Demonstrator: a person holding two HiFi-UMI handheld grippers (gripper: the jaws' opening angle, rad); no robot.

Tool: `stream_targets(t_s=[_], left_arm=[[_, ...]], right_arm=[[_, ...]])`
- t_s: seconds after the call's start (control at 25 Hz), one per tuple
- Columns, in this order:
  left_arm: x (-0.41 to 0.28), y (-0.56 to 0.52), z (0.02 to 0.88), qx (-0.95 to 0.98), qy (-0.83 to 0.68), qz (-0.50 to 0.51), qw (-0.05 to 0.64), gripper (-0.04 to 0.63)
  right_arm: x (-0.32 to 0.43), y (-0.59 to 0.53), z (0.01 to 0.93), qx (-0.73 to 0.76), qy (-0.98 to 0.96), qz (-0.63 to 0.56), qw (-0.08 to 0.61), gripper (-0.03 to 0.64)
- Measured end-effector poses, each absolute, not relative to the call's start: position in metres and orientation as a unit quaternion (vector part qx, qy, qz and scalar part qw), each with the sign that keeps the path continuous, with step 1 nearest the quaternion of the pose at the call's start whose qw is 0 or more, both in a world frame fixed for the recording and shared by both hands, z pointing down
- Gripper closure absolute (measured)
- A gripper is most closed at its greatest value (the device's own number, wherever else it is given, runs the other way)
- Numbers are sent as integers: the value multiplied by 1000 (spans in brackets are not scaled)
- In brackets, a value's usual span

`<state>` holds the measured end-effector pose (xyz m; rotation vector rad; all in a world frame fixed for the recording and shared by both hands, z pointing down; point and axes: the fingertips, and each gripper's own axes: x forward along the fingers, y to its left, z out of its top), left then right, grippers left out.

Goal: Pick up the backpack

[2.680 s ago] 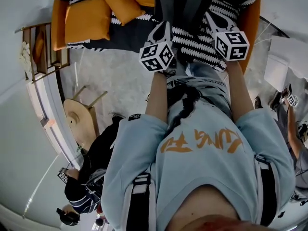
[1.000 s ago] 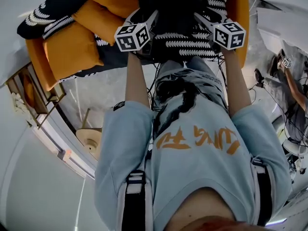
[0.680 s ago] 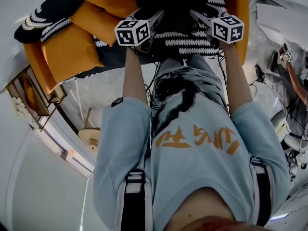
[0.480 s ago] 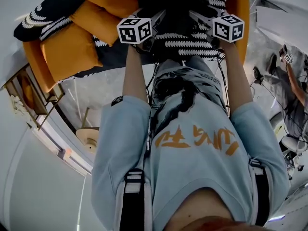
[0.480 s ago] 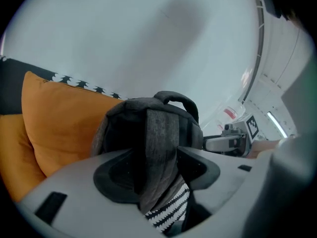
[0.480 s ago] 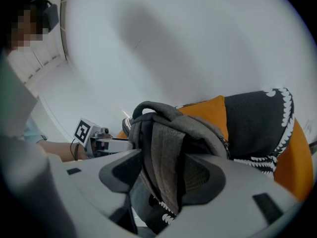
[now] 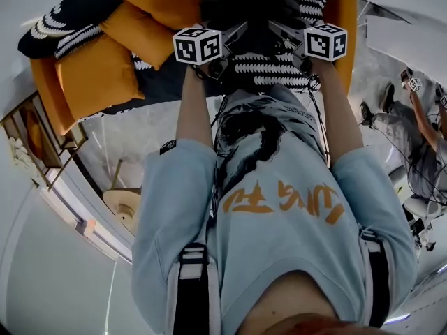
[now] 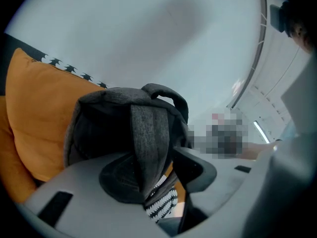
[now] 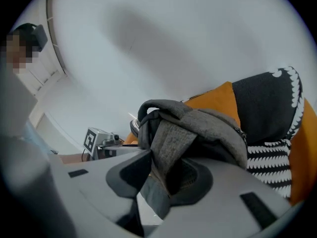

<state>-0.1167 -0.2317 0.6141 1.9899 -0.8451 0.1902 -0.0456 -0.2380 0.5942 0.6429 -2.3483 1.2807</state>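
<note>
A dark grey backpack [image 7: 244,5] stands on the orange sofa at the top of the head view. My left gripper [image 7: 234,37] reaches it from the left, my right gripper [image 7: 279,32] from the right. In the left gripper view a grey shoulder strap [image 8: 148,148] of the backpack [image 8: 104,128] runs down between the closing jaws of the left gripper [image 8: 158,177], and a thin gap still shows beside it. In the right gripper view the other strap [image 9: 171,148] of the backpack [image 9: 208,125] is bunched between the closing jaws of the right gripper [image 9: 163,175], and the pads press on it.
Orange cushions [image 7: 98,68] lie left of the backpack, and a black-and-white zigzag throw [image 7: 279,65] covers the seat in front of it. A round wooden stool [image 7: 122,204] and a wooden shelf [image 7: 28,138] stand at the left. Another person [image 7: 412,117] is at the right.
Both grippers have moved in towards the backpack and drawn closer together. The right marker cube has shifted left and the left one right.
</note>
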Motion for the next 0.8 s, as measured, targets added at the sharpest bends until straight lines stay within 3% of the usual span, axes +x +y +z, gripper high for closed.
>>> stream_targets(t_s=[0.04, 0.12, 0.24, 0.44, 0.6, 0.8], left_arm=[[-116, -228, 615, 814, -341, 86, 463, 434], [-112, -222, 610, 829, -317, 94, 451, 491], [-108, -212, 598, 849, -284, 86, 438, 534], [-109, -209, 570, 862, -317, 64, 391, 548], [-126, -215, 527, 846, -357, -39, 393, 549], [-140, -212, 511, 835, -387, -50, 388, 549]], right_arm=[[-46, -235, 593, 229, -834, 462, 195, 494], [-44, -231, 591, 228, -830, 468, 202, 503], [-41, -224, 585, 221, -834, 458, 216, 528], [-44, -219, 569, 224, -833, 450, 233, 537], [-49, -210, 561, 202, -843, 435, 244, 540], [-56, -202, 542, 171, -851, 420, 265, 540]])
